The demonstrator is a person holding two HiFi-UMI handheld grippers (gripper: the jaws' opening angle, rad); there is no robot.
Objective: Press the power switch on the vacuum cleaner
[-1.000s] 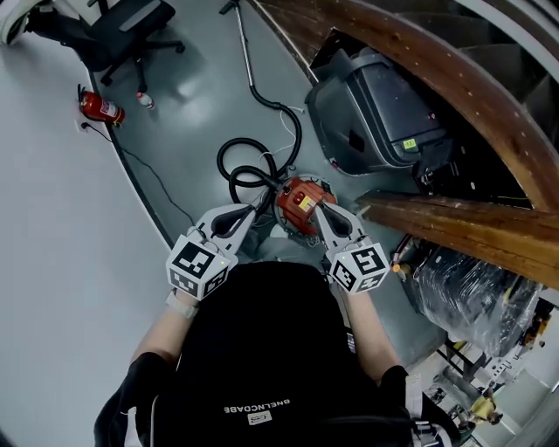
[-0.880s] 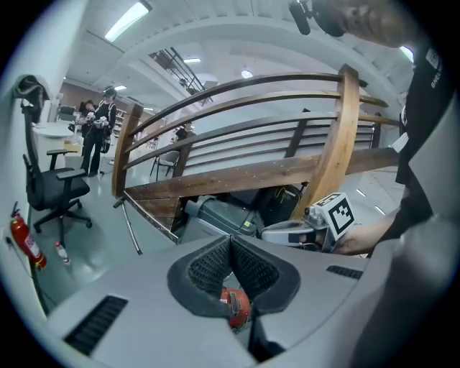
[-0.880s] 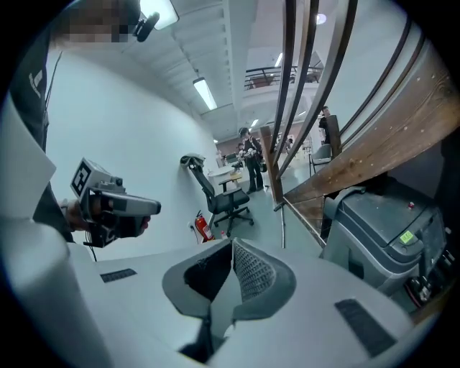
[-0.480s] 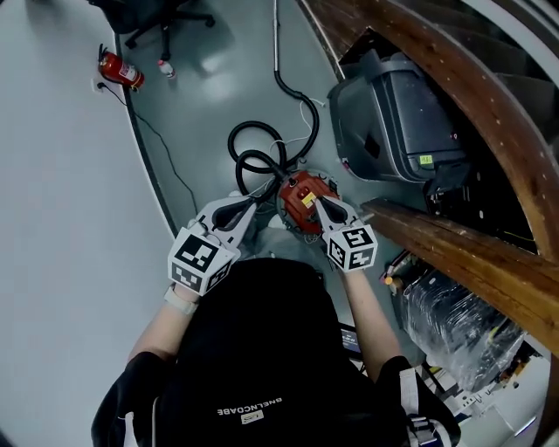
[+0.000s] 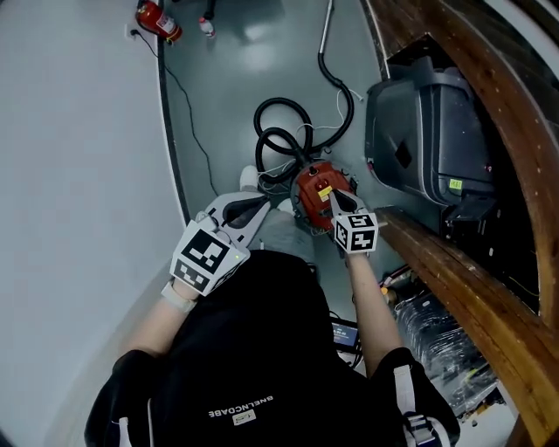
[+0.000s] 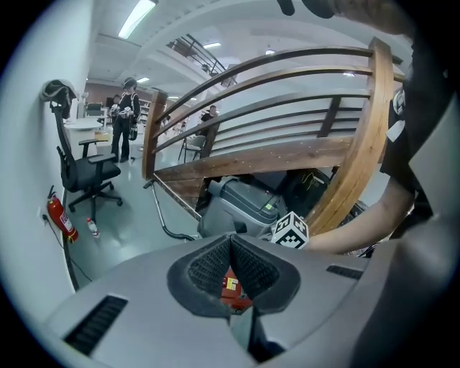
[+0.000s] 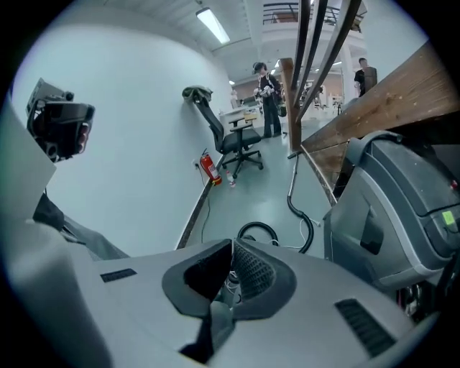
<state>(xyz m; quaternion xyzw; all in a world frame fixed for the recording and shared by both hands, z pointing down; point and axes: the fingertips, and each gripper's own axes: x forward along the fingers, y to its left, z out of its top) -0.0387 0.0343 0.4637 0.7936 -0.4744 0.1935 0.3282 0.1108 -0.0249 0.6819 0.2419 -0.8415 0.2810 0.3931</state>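
Nearby, just past our black shirt (image 5: 253,349), we hold both grippers out over the floor (image 5: 227,96). Our left gripper (image 5: 265,202) has its jaws together with nothing between them. Its own view shows the ribbed pads meeting at the tips. It hangs just left of the vacuum cleaner (image 5: 307,196), apart from it. Our right gripper (image 5: 333,199) also has its jaws closed on nothing. In the head view their tips lie over the top of the vacuum cleaner, but we cannot tell whether they touch it.

The vacuum cleaner sits on the grey floor between the white wall (image 5: 79,175) and a wooden beam (image 5: 454,288). It is a low, round canister with a red top that carries a small yellow label (image 6: 230,285). A black hose (image 5: 278,140) lies coiled in loops just behind it and runs on to a metal wand (image 5: 327,26). To the right stands a large grey machine (image 5: 424,131), set beneath the timber.

Farther off, a red fire extinguisher (image 5: 158,17) stands against the wall, and a black office chair (image 6: 85,172) stands beyond it.
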